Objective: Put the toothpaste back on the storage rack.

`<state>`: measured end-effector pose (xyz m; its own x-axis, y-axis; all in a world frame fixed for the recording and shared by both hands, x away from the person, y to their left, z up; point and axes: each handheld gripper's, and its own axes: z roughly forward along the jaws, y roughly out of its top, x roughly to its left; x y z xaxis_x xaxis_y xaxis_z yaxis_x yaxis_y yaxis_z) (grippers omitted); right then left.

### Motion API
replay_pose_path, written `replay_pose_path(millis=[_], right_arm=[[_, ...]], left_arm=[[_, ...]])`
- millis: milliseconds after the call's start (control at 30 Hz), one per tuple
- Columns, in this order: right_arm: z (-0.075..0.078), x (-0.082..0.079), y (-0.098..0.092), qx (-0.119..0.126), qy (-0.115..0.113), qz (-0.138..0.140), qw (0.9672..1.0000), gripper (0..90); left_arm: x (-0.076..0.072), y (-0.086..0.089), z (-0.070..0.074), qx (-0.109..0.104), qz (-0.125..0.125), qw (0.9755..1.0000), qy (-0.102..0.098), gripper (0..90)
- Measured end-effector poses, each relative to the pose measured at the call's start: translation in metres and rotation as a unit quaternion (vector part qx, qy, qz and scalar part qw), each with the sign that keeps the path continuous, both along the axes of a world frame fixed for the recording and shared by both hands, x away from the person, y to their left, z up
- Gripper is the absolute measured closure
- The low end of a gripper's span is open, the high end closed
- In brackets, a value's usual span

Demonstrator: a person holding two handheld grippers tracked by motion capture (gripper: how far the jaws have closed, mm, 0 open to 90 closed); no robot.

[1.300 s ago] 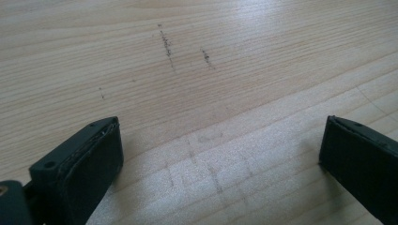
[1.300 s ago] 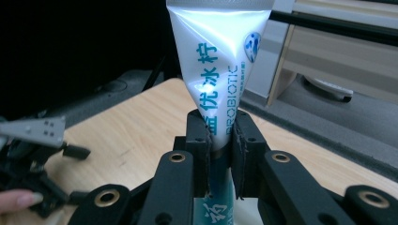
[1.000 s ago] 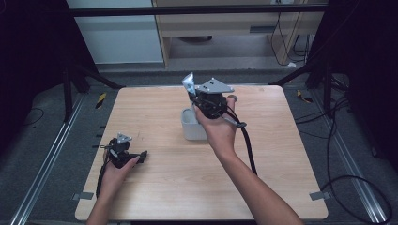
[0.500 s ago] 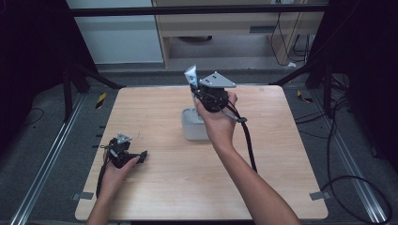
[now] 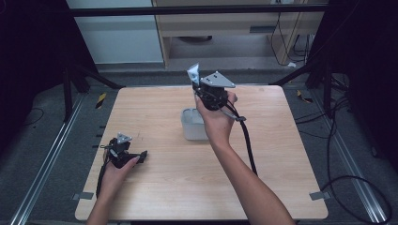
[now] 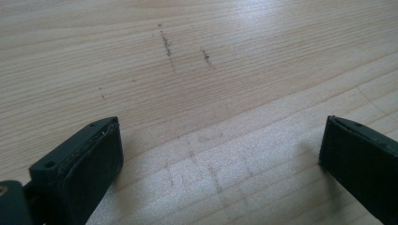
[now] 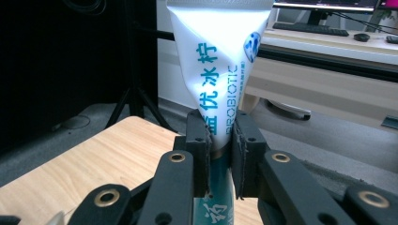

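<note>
- The right gripper [image 7: 219, 154] has its jaws clamped tight on a white tube [image 7: 220, 61] with teal lettering. It grips low on the body, so the wide crimped end sticks up well above the jaws. In the high view the tube [image 5: 193, 74] is in the air, over the far part of the surface [image 5: 155, 187] and just beyond the white tub [image 5: 193, 125].
- Biggest worry imo: that tube is soft and slick. With the pinch so low, the top could flop or the whole thing could slide through if the hand tips fast.
- If it's headed into the tub, a crooked descent could catch the rim and shove or tip the tub, since nothing is holding it down.
- Squeezing a soft tube this hard could also push stuff toward the cap end. I can't tell whether the cap is on.
- The left gripper [image 5: 123, 152] sits low at the near left, jaws wide open with nothing between them, just bare wood. It's well away from the tub, so it can't steady it from there.
- The right cable [image 5: 248, 145] trails close by the tub and could drag on it.
</note>
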<state>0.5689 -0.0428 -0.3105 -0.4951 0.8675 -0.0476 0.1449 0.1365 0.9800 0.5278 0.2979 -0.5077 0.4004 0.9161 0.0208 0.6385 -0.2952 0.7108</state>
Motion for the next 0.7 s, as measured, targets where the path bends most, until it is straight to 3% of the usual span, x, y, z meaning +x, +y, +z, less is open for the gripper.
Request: replay_pose_path(millis=[167,700], right_arm=[[-0.009,0.006,-0.002,0.011,0.002,-0.012,0.9999,79.1],[-0.035,0.019,0.000,0.009,0.005,-0.026,0.9996,79.1]], left_arm=[[0.000,0.000,0.000,0.000,0.000,1.0000,0.000,0.0],[0.000,0.000,0.000,0.000,0.000,1.0000,0.000,0.0]])
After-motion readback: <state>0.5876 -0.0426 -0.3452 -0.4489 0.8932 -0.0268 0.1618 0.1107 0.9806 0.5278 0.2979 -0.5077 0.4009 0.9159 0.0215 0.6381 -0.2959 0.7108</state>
